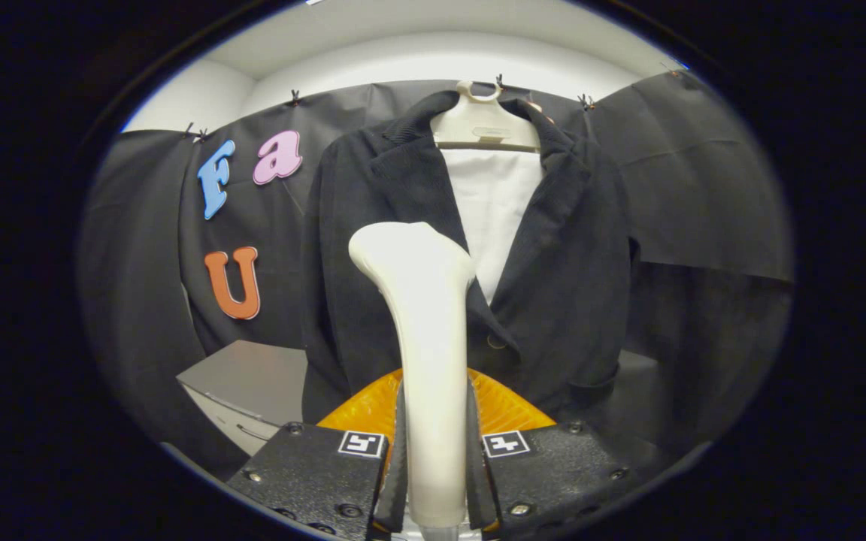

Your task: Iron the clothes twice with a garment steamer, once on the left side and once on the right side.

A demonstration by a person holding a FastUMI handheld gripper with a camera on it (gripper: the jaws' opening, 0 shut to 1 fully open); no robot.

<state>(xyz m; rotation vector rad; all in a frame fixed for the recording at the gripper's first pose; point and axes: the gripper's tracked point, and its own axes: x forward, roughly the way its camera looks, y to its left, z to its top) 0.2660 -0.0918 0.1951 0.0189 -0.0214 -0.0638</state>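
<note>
The black two-finger gripper has its jaws clamped on the cream-white plastic garment steamer, one dark pad pressing each side of the slim handle low down. The steamer rises upright from between the fingers, and its wider, rounded head sits in front of the garment's left front panel, though whether it touches the cloth cannot be told. An orange ribbed translucent part shows just behind the handle, spreading to either side above the finger blocks. Beyond it hangs a dark navy corduroy jacket, open at the front, on a cream plastic hanger with a white panel showing between the lapels. To the jacket's lower left stands a grey cabinet with drawer fronts.
</note>
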